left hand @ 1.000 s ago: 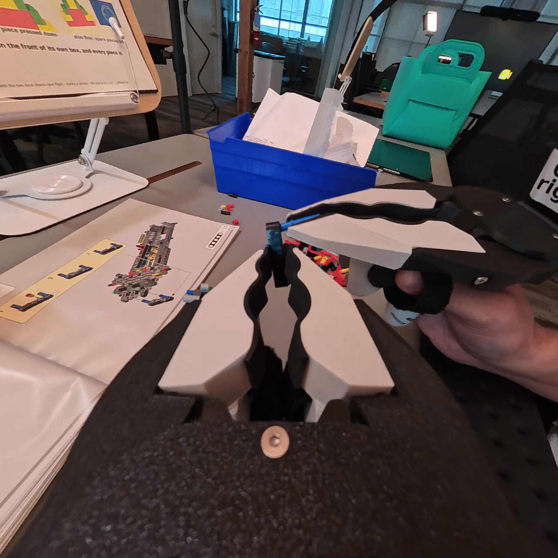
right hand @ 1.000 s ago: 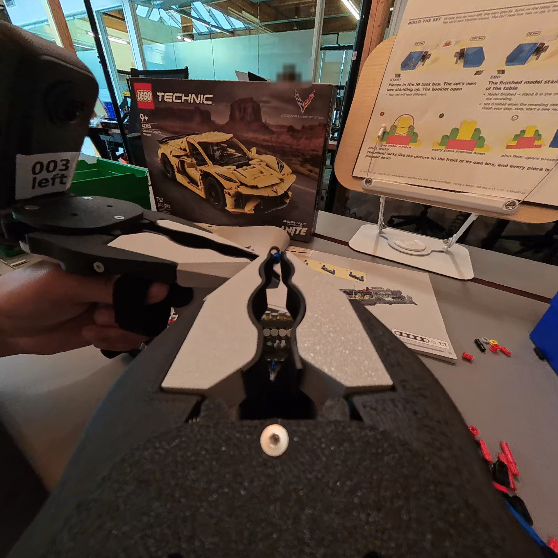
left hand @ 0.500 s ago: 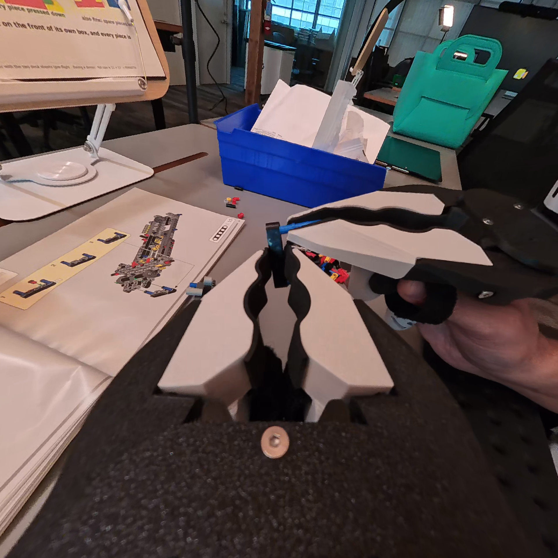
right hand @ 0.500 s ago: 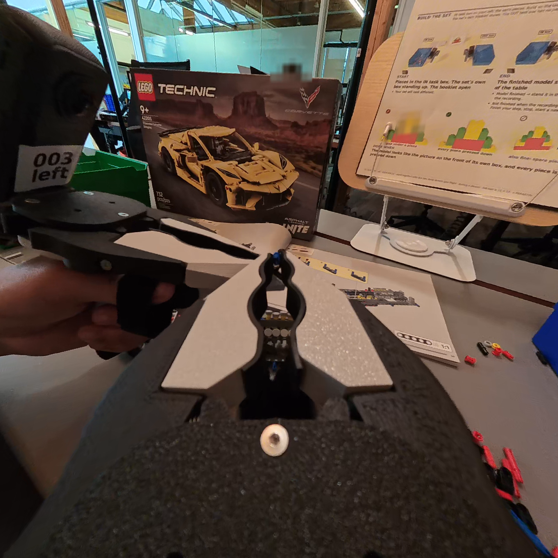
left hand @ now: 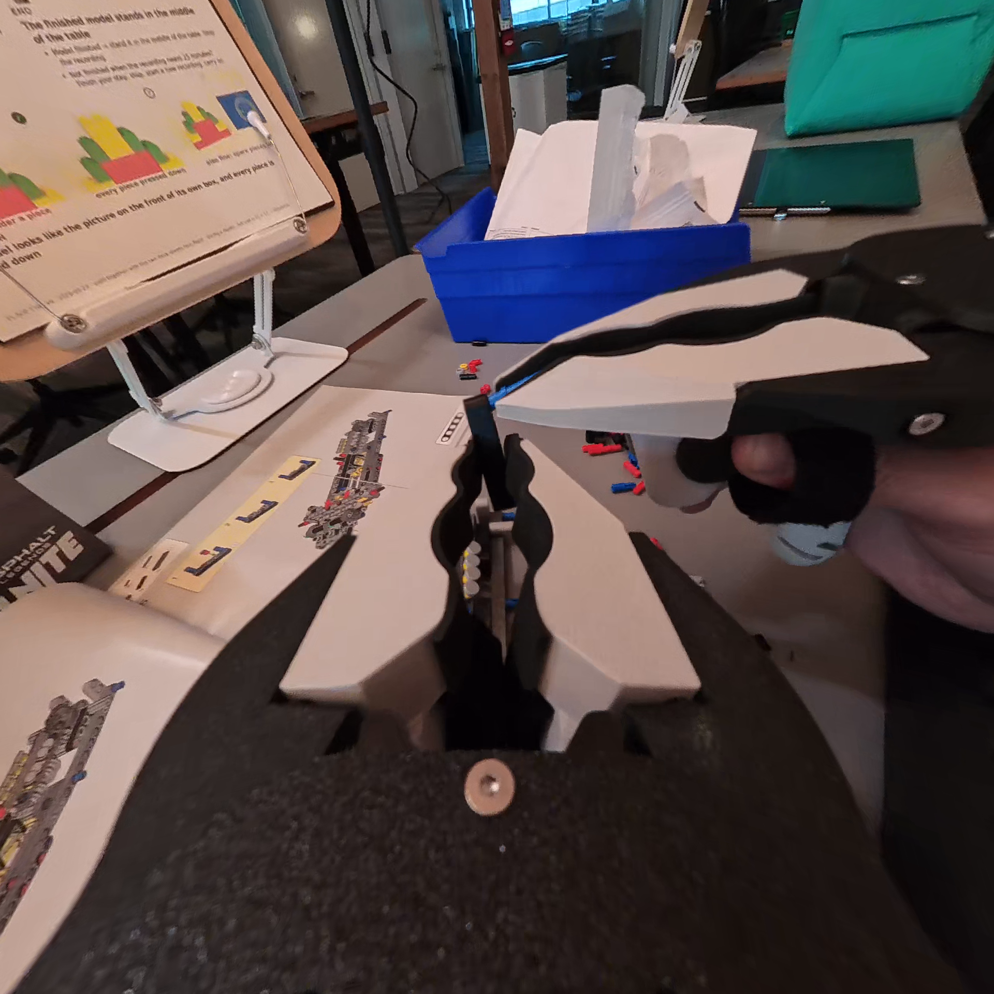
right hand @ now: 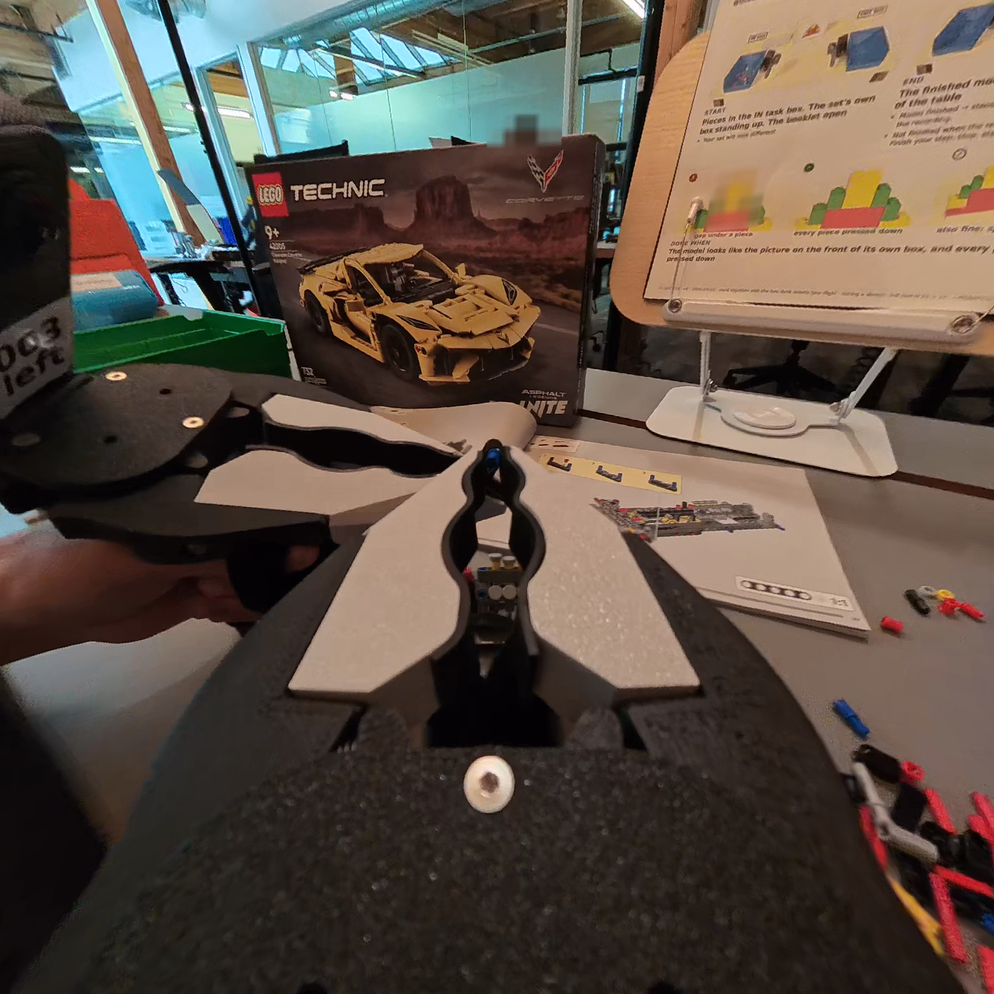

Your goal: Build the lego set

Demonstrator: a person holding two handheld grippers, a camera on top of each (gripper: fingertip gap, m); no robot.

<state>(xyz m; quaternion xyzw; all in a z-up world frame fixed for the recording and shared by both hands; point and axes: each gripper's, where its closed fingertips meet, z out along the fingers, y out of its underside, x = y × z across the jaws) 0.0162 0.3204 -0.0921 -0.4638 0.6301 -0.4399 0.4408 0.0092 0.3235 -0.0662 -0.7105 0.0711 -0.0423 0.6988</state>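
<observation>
1. Left gripper (left hand: 492, 457): jaws clamped on a dark flat lego piece (left hand: 488, 462), which stands upright between the tips, above the open instruction booklet (left hand: 376, 516).
2. Right gripper (right hand: 492, 462): jaws pinched on a small blue pin (right hand: 491, 457). In the left wrist view this gripper (left hand: 497, 395) comes in from the right, and the blue pin (left hand: 508, 388) touches the top of the dark piece.
3. Partly built grey assembly (right hand: 497, 586) lies on the table below both grippers, seen through the gap of the right jaws, just beside the booklet's right edge.
4. Loose red, blue and black pieces (right hand: 936, 839) lie right of the booklet.
5. Blue bin (left hand: 586, 279) with white paper stands beyond the booklet; set box (right hand: 430, 279) upright behind the booklet; sheet on a stand (right hand: 828, 177) beside the box.
</observation>
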